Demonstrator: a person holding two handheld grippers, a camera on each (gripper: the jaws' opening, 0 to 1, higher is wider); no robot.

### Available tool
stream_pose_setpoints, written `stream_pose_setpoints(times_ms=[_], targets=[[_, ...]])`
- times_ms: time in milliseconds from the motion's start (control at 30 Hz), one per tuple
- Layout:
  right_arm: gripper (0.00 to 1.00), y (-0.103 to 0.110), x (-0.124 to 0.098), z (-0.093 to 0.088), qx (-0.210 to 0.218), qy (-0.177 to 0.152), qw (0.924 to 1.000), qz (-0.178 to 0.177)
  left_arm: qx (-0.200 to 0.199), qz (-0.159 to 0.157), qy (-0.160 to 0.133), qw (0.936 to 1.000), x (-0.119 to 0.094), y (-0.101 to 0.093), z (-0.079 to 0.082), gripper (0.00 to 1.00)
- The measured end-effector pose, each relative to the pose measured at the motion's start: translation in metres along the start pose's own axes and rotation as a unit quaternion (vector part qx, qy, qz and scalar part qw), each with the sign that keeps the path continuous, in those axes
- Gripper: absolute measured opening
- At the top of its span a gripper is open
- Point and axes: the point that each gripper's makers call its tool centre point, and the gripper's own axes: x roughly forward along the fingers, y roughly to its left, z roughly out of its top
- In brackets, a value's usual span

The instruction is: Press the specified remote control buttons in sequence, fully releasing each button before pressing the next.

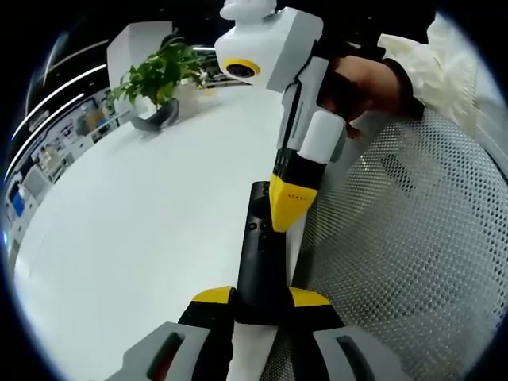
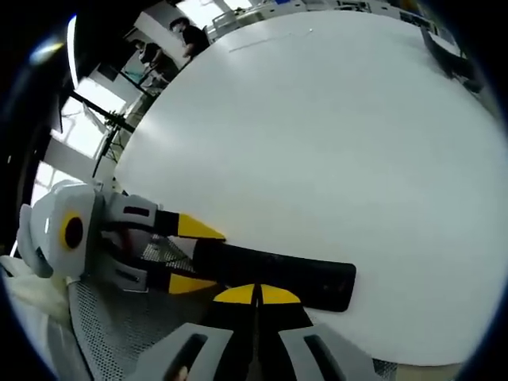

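Note:
A black remote control (image 1: 258,262) sticks out forward from my left gripper (image 1: 260,296), whose yellow-tipped jaws are shut on its near end. My right gripper (image 1: 284,214) comes down from the upper right, held by a person's hand (image 1: 365,79); its jaws are shut together and the yellow tip rests on or just above the remote's far half, near small buttons. In the right gripper view the remote (image 2: 294,274) lies crosswise just beyond my right gripper (image 2: 257,294), with the left gripper (image 2: 193,255) clamping its left end.
A wide white table (image 1: 143,222) spreads under the remote. A potted green plant (image 1: 159,75) stands at its far edge. A white mesh chair back (image 1: 413,238) is close on the right. People stand far off beyond the table (image 2: 186,36).

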Motion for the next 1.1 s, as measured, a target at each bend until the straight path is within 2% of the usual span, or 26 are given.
stream_pose_setpoints(times_ms=[233,533,633,667,800,967,1100], targets=[[0.0,0.0,0.001,-0.002,-0.018,0.001,0.9998,-0.008,0.001,-0.001,-0.001,1.0,0.0,0.0,0.0,0.25],[0.0,0.0,0.0,-0.001,-0.018,0.003,0.9998,-0.006,0.001,-0.001,-0.002,1.0,0.0,0.001,0.001,0.25],[0.0,0.0,-0.001,-0.001,-0.001,0.007,1.0,0.005,0.002,0.0,-0.002,1.0,0.0,0.0,0.001,0.25],[0.0,0.001,-0.002,0.0,0.006,0.004,0.9999,0.012,0.002,0.0,-0.003,1.0,0.0,0.0,0.001,0.25],[0.0,0.004,-0.007,0.018,0.003,-0.057,0.9982,0.021,0.004,0.0,-0.003,1.0,0.0,0.0,0.001,0.25],[0.0,0.006,-0.005,0.018,0.001,-0.056,0.998,0.028,0.005,-0.001,-0.003,1.0,0.0,0.0,0.0,0.25],[0.0,0.008,-0.001,0.017,-0.018,-0.049,0.9984,0.022,0.005,-0.001,-0.004,1.0,0.0,0.0,0.0,0.25]])
